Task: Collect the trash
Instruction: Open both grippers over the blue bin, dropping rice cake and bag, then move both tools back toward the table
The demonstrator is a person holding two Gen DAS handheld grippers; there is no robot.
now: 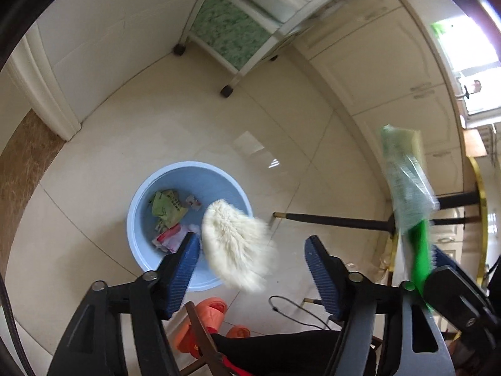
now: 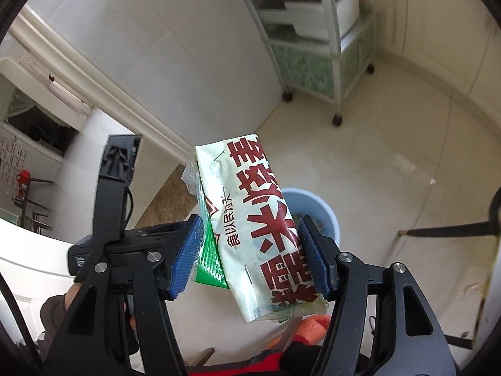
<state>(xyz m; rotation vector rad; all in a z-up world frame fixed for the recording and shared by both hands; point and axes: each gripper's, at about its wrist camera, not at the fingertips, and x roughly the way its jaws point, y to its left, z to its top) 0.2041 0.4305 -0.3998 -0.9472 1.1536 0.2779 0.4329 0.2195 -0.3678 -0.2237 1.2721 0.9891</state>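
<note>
- Pointing steeply down at the tiled floor [image 1: 281, 144], the left gripper [image 1: 252, 269] has its blue pads apart, and nothing is pressed between them.
- A fluffy cream-white piece [image 1: 236, 246] is between the pads in the picture, blurred, and it touches neither pad; it overlaps the rim of the blue basin [image 1: 141, 200].
- The blue basin stands on the floor and already contains trash: a crumpled yellow-green wrapper [image 1: 167, 208] and a pink-white wrapper [image 1: 170, 238].
- The right gripper [image 2: 249, 257] is clamped on a white packet with big red characters [image 2: 266, 228]; both blue pads press on its sides, and a green layer shows at its left edge.
- In the left wrist view this same packet [image 1: 407, 185] appears at the right side, green and transparent, higher than the basin and well apart from it.
- In the right wrist view the basin [image 2: 316, 210] is partly hidden behind the held packet.
- A white rolling shelf with green panels [image 1: 235, 31] stands near the wall, and orange slippers [image 1: 209, 316] lie near the bottom edge.
</note>
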